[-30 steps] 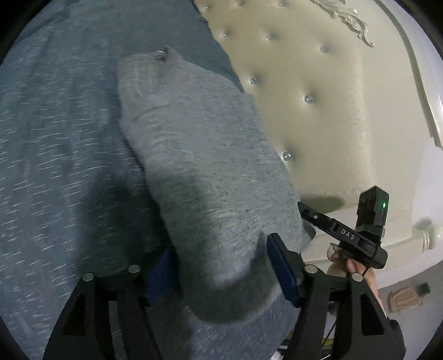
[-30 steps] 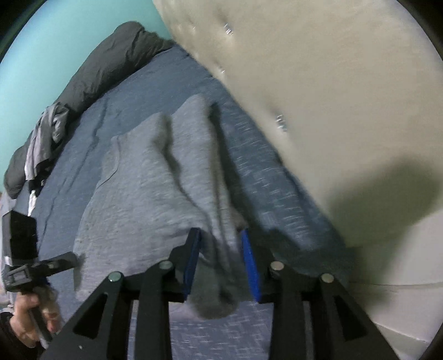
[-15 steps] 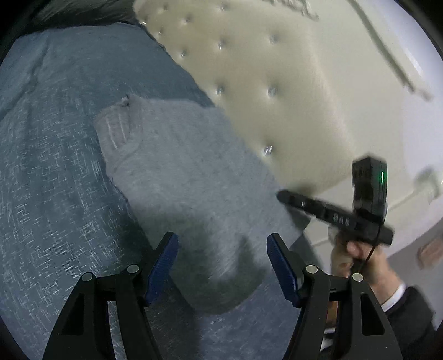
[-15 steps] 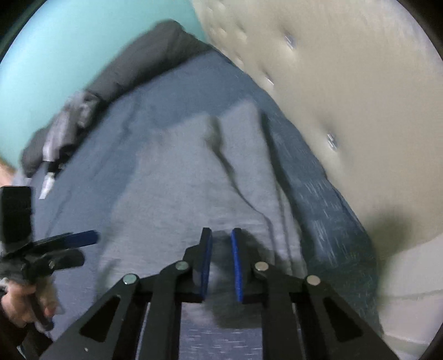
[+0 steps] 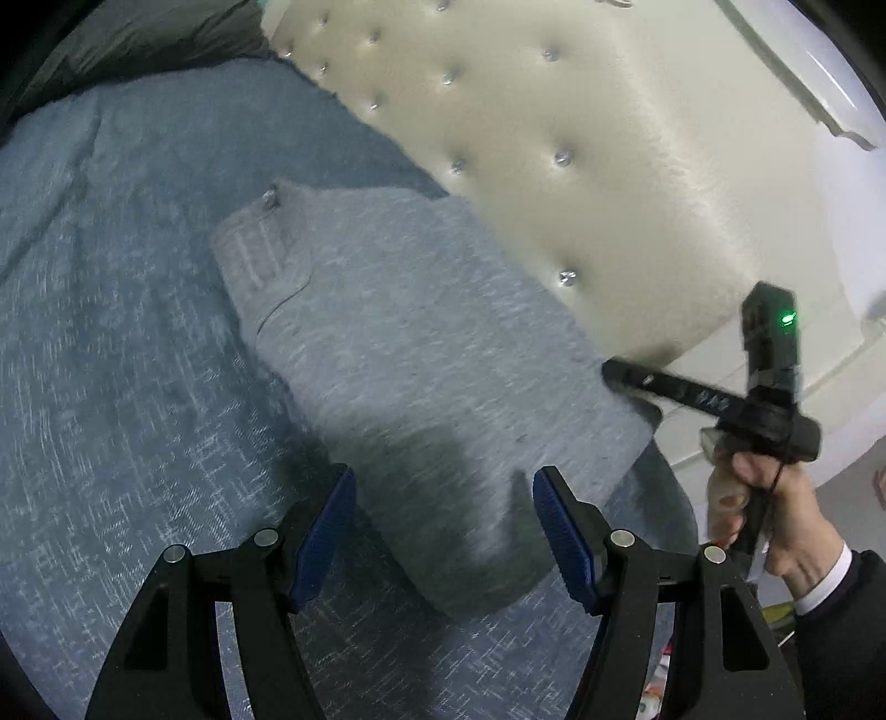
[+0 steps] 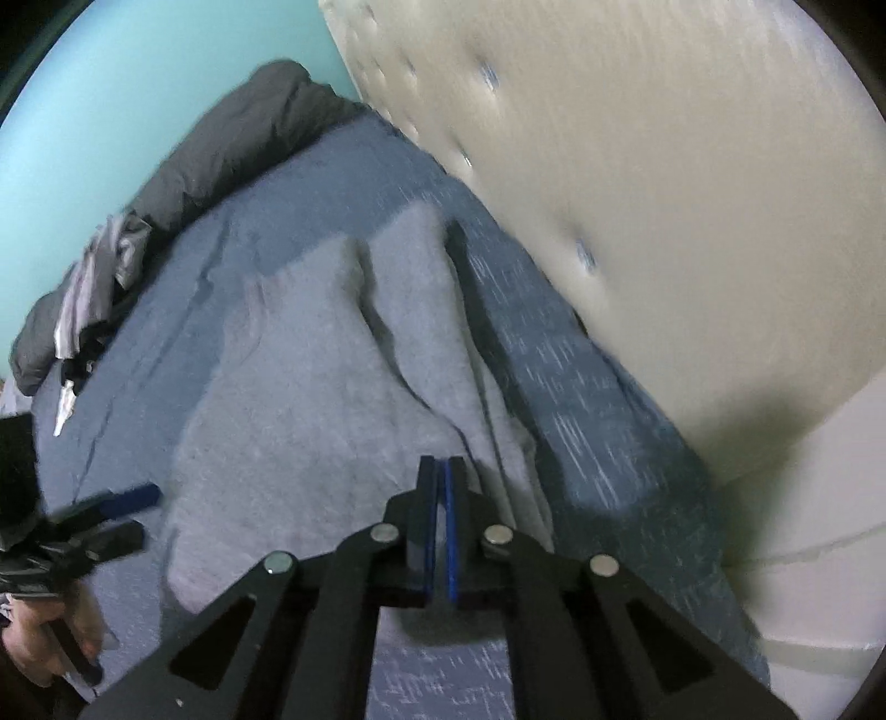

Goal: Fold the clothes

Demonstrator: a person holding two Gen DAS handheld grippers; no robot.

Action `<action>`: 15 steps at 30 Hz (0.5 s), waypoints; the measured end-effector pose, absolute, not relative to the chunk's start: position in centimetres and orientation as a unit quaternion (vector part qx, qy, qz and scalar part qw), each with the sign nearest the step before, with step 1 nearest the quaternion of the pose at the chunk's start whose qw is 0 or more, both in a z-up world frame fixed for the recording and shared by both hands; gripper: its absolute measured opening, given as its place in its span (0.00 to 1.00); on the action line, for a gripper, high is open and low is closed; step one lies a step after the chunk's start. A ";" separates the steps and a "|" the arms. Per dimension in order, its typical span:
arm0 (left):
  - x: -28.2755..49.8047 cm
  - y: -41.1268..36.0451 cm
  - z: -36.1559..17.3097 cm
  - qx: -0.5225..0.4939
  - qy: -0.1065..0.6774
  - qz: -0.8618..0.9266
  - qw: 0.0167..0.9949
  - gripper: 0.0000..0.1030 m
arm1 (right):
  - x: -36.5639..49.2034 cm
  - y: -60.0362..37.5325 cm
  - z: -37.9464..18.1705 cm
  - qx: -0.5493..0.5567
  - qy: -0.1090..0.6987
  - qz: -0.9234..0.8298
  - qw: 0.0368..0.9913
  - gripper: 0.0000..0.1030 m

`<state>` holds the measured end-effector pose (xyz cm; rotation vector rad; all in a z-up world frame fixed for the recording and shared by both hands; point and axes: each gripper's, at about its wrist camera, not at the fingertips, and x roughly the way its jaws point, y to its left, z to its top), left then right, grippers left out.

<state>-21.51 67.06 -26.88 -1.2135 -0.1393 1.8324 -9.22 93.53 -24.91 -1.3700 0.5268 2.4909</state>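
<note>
Left wrist view: a bed covered by a blue flecked bedspread (image 5: 111, 360) is seen, bounded by a cream tufted headboard (image 5: 581, 138) studded with small buttons. A dark grey duvet (image 5: 138, 39) is bunched at the far edge of the bed. In this view the right gripper (image 5: 614, 374) is also observed from the side, held in a hand (image 5: 758, 509) with a white cuff and dark sleeve; a green light is lit on its camera housing.

The right wrist view alone shows a turquoise wall (image 6: 138, 83) behind the duvet (image 6: 221, 155), and a small pile of light and dark cloth (image 6: 94, 288) lying against the duvet. The left gripper (image 6: 130, 512) is seen at that view's left edge, blurred.

The grey sweater (image 5: 398, 354) is laid on the bedspread just beside the headboard, folded into a long narrow shape, with a ribbed end farthest from the cameras. Several creases are noted along its length in the right wrist view (image 6: 343, 399).

The left gripper (image 5: 440, 518) is held wide open above the sweater's near end, its blue pads apart from the cloth. The right gripper (image 6: 438, 482) has just been closing and its pads now stand almost together at the sweater's edge; a thin fold appears to be pinched between them, though blur prevents certainty.
</note>
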 end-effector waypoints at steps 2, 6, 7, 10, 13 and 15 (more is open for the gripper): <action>-21.2 67.3 -27.2 -0.493 -0.042 0.744 0.448 0.68 | -8.4 93.6 -25.9 -0.471 0.186 0.852 0.134 0.00; -20.9 67.1 -28.4 -0.498 -0.024 0.745 0.443 0.68 | -7.1 94.2 -26.1 -0.458 0.195 0.854 0.153 0.00; -20.9 66.9 -28.6 -0.499 -0.024 0.745 0.443 0.68 | -6.8 94.4 -25.9 -0.454 0.198 0.855 0.157 0.00; -20.7 66.4 -28.3 -0.494 -0.028 0.750 0.439 0.68 | -6.0 94.3 -24.7 -0.425 0.210 0.868 0.150 0.01; -20.6 66.3 -27.8 -0.482 -0.024 0.760 0.435 0.68 | -6.0 93.1 -24.2 -0.419 0.198 0.877 0.124 0.01; -20.4 66.4 -28.1 -0.487 -0.016 0.759 0.432 0.68 | -6.4 92.5 -25.0 -0.437 0.188 0.871 0.124 0.01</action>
